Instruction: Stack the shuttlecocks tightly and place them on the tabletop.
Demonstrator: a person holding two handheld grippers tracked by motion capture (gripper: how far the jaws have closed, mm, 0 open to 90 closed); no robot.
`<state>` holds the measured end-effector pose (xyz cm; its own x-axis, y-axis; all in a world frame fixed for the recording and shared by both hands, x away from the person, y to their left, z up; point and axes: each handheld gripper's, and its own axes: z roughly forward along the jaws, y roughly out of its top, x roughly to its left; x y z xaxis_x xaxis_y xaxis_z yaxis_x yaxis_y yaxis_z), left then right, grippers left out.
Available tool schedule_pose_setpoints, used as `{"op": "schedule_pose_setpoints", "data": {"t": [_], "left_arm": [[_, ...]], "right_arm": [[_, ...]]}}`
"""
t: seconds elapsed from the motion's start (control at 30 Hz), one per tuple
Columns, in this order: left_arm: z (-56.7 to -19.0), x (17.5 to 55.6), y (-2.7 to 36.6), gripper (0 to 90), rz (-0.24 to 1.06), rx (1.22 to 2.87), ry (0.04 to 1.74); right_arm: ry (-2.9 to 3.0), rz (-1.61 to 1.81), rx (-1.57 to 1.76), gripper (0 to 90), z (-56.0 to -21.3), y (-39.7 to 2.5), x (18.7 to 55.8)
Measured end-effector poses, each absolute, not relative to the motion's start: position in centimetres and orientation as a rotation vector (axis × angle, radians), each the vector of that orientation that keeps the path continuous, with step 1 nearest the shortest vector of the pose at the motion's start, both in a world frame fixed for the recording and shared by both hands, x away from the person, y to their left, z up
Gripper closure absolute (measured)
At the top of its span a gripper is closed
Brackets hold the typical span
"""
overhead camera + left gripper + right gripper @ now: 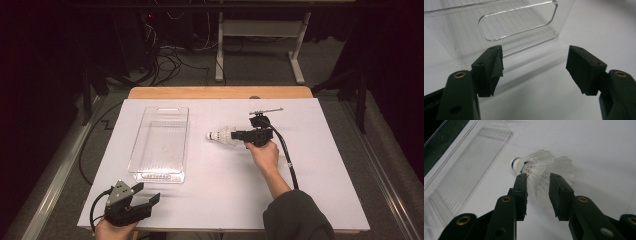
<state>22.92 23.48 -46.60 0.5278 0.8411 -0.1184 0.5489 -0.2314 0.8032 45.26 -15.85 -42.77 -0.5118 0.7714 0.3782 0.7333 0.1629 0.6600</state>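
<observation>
At the near left corner of the table (310, 190) the left claw (150, 192) is hanging wide apart just before the clear bin (160, 142), while right of the bin the right claw (234, 135) is pinching the skirt of the white shuttlecock (220, 135).

A wooden table (220, 92) carries a white sheet (310, 185) that covers nearly all of its top; a strip of bare wood shows along the far edge. 2 things lie on the sheet: a clear plastic bin (161, 143), long and rectangular, on the left half, and a white shuttlecock (222, 135) on its side near the middle, well apart from the bin.
</observation>
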Motion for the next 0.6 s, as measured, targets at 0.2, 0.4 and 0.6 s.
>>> {"op": "schedule_pose_setpoints", "data": {"t": [0.2, 0.4, 0.6], "left_arm": [[-46.6, 23.0, 23.4, 30.5, 0.433, 1.919, 1.138], [-46.6, 23.0, 23.4, 30.5, 0.433, 1.919, 1.14], [-46.7, 23.0, 23.4, 30.8, 0.428, 1.917, 1.143]], "right_arm": [[2.35, 1.276, 1.502, 66.5, -42.6, -16.3, 44.9], [2.33, 1.262, 1.494, 64.1, -42.2, -17.0, 44.4], [2.326, 1.241, 1.459, 62.0, -41.5, -17.6, 43.7]]}}
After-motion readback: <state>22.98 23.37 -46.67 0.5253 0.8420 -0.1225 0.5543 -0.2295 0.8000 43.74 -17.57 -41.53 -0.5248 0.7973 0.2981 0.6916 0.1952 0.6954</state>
